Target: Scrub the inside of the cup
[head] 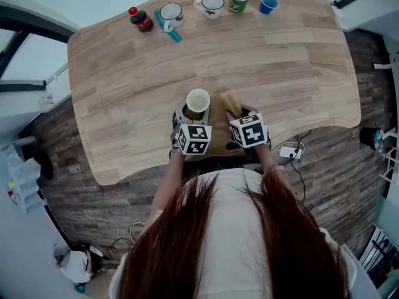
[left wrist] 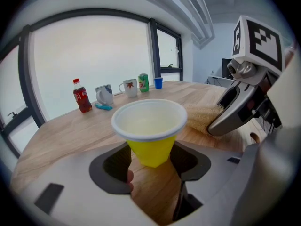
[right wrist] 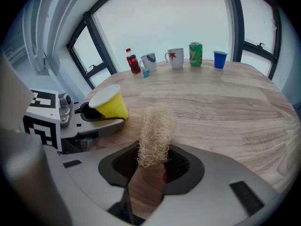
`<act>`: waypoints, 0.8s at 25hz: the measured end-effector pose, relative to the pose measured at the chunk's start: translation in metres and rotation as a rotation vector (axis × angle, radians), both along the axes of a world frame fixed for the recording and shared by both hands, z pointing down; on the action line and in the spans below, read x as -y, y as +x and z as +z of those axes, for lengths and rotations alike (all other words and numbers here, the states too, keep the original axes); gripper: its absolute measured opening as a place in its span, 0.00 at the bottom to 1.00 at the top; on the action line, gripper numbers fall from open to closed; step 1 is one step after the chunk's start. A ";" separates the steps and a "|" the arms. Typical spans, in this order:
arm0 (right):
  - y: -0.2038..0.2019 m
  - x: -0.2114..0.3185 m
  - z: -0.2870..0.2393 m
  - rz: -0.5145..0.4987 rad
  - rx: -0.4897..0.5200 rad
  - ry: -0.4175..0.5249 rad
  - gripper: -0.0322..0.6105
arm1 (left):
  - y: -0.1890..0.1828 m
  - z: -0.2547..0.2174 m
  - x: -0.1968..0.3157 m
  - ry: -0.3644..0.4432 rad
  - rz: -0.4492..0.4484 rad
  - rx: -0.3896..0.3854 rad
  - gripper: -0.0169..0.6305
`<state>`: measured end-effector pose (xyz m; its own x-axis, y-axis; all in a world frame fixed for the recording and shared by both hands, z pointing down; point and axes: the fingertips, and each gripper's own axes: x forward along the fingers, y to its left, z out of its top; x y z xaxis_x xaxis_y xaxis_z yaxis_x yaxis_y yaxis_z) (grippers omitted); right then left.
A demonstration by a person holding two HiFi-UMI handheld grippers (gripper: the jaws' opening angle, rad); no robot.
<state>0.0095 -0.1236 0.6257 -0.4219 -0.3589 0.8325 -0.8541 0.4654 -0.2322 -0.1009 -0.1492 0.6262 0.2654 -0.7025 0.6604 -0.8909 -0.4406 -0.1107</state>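
Observation:
A yellow paper cup (head: 197, 101) with a white inside stands between the jaws of my left gripper (head: 194, 114) near the table's front edge. In the left gripper view the pads touch the cup (left wrist: 149, 126) low on both sides, and my left gripper (left wrist: 151, 161) is shut on it. The right gripper view shows the cup (right wrist: 109, 103) tilted, mouth up and empty. A tan loofah scrubber (right wrist: 154, 135) stands upright in my right gripper (right wrist: 151, 166), pinched at its lower end. The scrubber (head: 230, 102) is just right of the cup, apart from it.
Along the far edge of the wooden table (head: 124, 104) stand a small cola bottle (head: 141, 20), two white mugs (head: 171, 13) (head: 212, 5), a green can (head: 238, 0) and a blue cup (head: 269, 4). A teal tool (head: 169, 28) lies by the left mug.

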 end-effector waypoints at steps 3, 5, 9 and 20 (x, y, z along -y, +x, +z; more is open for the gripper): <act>0.001 0.001 -0.008 -0.004 0.004 0.026 0.28 | 0.000 -0.006 -0.002 0.014 0.005 0.007 0.43; 0.001 0.003 -0.014 -0.007 0.013 0.045 0.28 | -0.001 -0.011 -0.002 0.030 0.007 0.015 0.43; 0.000 0.007 -0.033 -0.023 0.034 0.096 0.27 | -0.003 -0.027 -0.001 0.077 0.012 0.036 0.43; -0.009 0.007 -0.095 -0.107 0.102 0.232 0.27 | -0.010 -0.067 0.003 0.205 0.010 0.120 0.43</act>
